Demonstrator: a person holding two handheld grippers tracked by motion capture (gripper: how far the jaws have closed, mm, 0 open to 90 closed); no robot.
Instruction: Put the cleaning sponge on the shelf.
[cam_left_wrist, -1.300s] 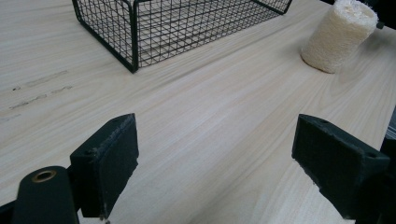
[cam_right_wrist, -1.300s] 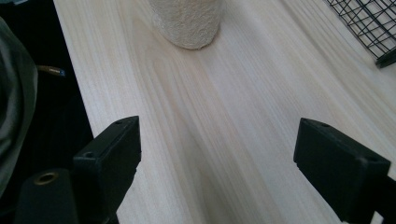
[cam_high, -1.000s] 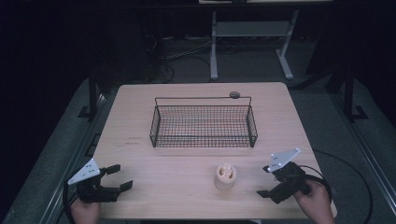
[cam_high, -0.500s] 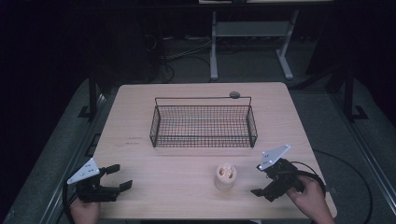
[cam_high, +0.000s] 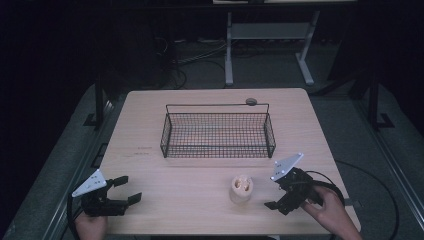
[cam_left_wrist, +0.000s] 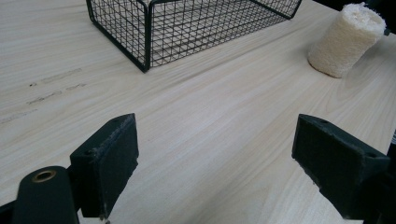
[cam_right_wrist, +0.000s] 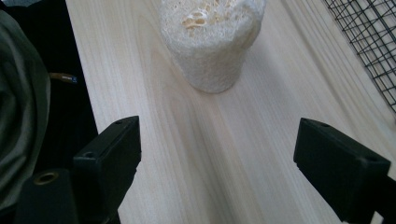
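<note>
Pale wood-grain table (cam_high: 200, 200) stretches beneath two hand-held grippers, each with its black jaws spread wide and nothing between them. The right gripper (cam_high: 276, 196), held by a hand (cam_high: 330, 210) at the table's near right corner, points toward a cream loofah sponge (cam_high: 241, 188) that stands upright on the wood just ahead of its jaws, apart from them. In the right gripper view the sponge (cam_right_wrist: 212, 39) sits dead ahead, centred on the gap (its porous top shows pale hollows), with the table edge off to the jaws' left and a corner of black mesh to their far right.

The left gripper (cam_high: 127, 191) rests low at the near left corner, a grey three-cornered plate (cam_high: 90, 183) on top and a cable (cam_high: 71, 210) looping behind it. In the left gripper view bare table (cam_left_wrist: 210, 121) lies between its open jaws; the wire basket (cam_left_wrist: 187, 28) stands well ahead and slightly left of them, and the sponge (cam_left_wrist: 345, 39) lies far ahead to their right.

From the high view, the black wire basket (cam_high: 218, 147) stands mid-table, beyond both grippers, and a small dark round object (cam_high: 251, 102) lies just past the basket's far rim.
</note>
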